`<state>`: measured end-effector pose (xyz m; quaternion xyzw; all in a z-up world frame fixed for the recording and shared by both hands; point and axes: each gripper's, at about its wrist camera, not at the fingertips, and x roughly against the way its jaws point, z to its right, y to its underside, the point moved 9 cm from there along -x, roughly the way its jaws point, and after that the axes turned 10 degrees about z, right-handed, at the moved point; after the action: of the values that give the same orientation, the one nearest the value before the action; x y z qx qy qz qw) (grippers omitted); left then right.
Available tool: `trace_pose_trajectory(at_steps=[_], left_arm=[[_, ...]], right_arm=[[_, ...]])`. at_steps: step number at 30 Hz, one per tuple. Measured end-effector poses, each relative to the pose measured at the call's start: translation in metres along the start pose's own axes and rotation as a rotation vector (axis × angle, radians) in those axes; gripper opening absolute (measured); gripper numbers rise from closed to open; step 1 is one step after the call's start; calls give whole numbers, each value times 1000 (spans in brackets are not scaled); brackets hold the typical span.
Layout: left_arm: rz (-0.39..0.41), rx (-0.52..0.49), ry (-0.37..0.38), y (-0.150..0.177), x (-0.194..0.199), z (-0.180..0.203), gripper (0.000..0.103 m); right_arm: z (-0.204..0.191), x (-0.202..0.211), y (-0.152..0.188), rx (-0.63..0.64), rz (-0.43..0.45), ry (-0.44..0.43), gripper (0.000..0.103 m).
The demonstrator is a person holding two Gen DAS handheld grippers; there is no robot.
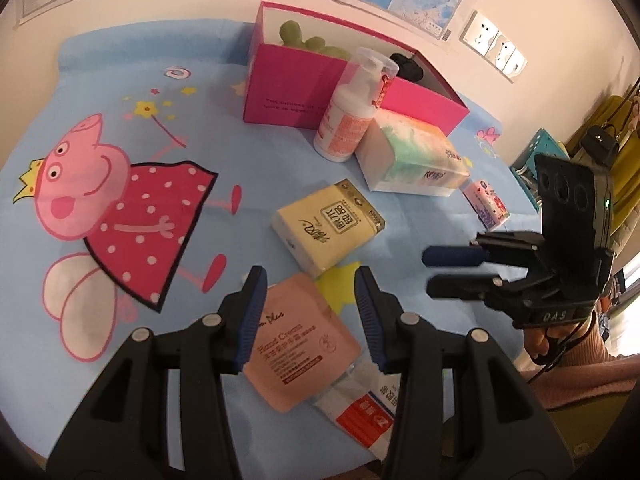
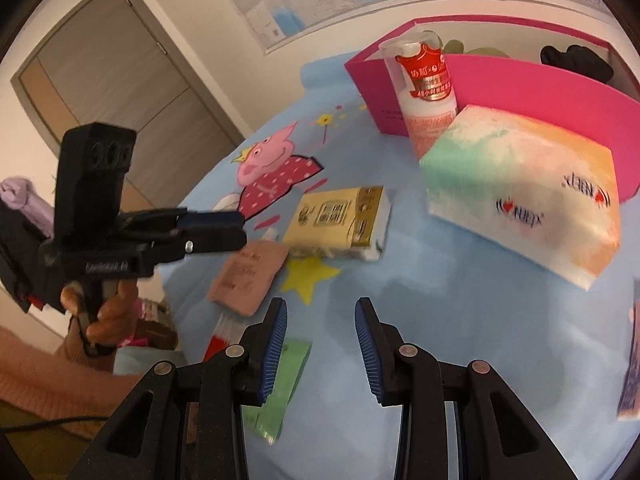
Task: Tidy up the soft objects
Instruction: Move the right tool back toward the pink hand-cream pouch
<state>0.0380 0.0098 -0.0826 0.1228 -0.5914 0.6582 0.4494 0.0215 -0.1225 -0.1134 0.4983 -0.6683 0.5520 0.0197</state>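
Left gripper (image 1: 310,316) is hovering nearest, jaws spread and empty, straddling the pink hand-cream sachet (image 1: 302,344) lying just below.

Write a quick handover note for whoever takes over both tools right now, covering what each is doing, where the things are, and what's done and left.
Left tool: open, empty, hovering over the pink hand cream sachet.
Right tool: open, empty, above bare sheet near the green sachet.
Pink box at the far side already holds a green soft thing and a black one.
Still out on the blue sheet: yellow tissue pack, pastel tissue pack, white bottle, red-and-white packet, a small tube.
Left: probably pick up the sachet next, then the tissue packs.
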Motion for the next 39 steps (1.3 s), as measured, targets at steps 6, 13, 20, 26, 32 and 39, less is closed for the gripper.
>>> trace_pose_trajectory(at_steps=[6, 13, 20, 26, 32, 39], left_arm=[[-27, 2, 4, 0, -16, 1, 47], [-36, 18, 17, -3, -28, 1, 46], [-67, 14, 30, -7, -44, 8, 36], [-73, 34, 52, -6, -45, 6, 36], [-73, 27, 50, -6, -46, 7, 36], [-52, 17, 82, -13, -42, 13, 36]], right_arm=[[12, -11, -13, -32, 30, 33, 36], [21, -23, -23, -51, 37, 45, 36], [23, -41, -32, -60, 37, 47, 36], [27, -47, -34, -68, 37, 46, 34], [27, -46, -32, -75, 34, 44, 31], [21, -28, -27, -87, 45, 18, 31]])
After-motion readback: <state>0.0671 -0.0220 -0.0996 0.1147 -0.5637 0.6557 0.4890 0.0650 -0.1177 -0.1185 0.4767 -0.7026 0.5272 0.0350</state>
